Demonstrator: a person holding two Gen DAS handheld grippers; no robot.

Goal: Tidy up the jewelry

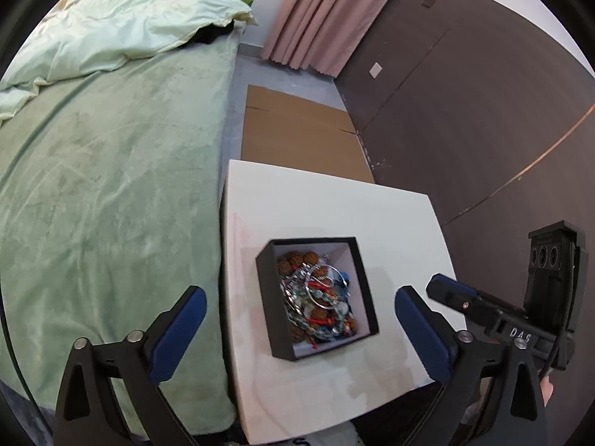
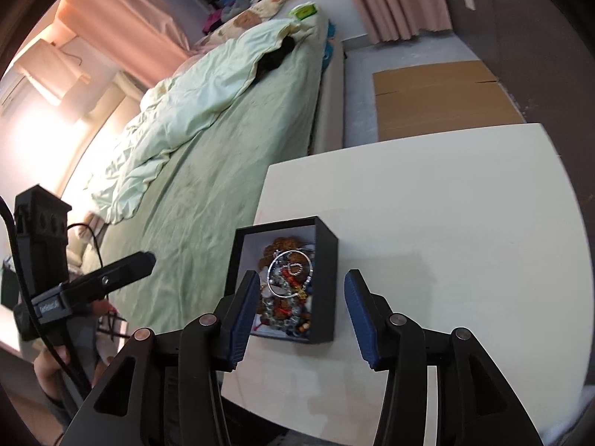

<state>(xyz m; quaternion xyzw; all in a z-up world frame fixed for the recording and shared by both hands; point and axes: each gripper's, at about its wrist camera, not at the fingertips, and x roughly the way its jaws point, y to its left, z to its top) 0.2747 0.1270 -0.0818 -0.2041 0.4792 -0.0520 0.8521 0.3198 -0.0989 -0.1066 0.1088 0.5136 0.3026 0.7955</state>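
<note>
A black open box with a white lining stands on a small white table. It holds a tangled heap of jewelry: brown bead bracelets, green and red beads, silver bangles. My left gripper is open and empty, hovering above the table's near edge with the box between its fingers in view. My right gripper is open and empty, just above the box and the jewelry. The right gripper also shows in the left wrist view, to the right of the table.
A bed with a green sheet and a pale duvet lies along the table's left side. Flat cardboard lies on the floor beyond the table. A dark wall and pink curtain stand behind.
</note>
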